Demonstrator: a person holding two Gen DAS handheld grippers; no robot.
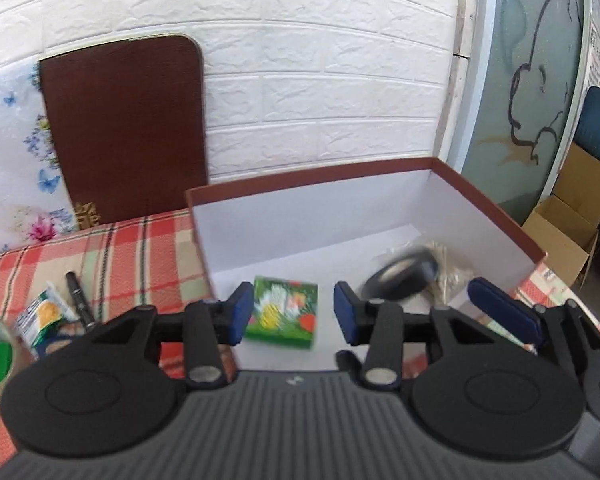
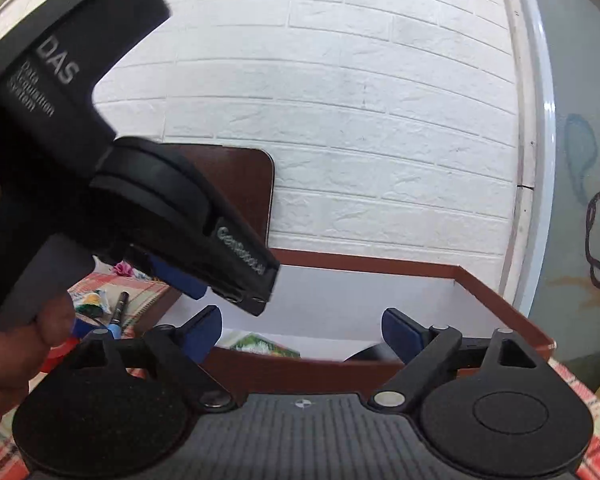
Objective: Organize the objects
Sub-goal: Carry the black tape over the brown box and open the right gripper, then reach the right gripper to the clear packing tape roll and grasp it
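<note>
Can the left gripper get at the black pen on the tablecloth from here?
Probably yes: the left gripper is open and empty, and the black pen lies uncovered outside the box, beside a snack packet.

Matt white card lines the box [image 1: 332, 216]; checked cloth [image 1: 112, 252] covers the bench; glossy tape [image 1: 400, 280]; claw pads [image 1: 242, 318] matt blue rubber

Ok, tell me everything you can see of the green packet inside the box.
The green packet is a small, flat, squarish pack, glossy like printed paper or plastic, with white, yellow and red pictures on its green face. It lies flat on the white floor of the box, near the front left corner, apart from the black tape roll to its right. The left hand-held gripper hangs open above it, not touching. In the right wrist view only its top edge shows over the box wall.
</note>
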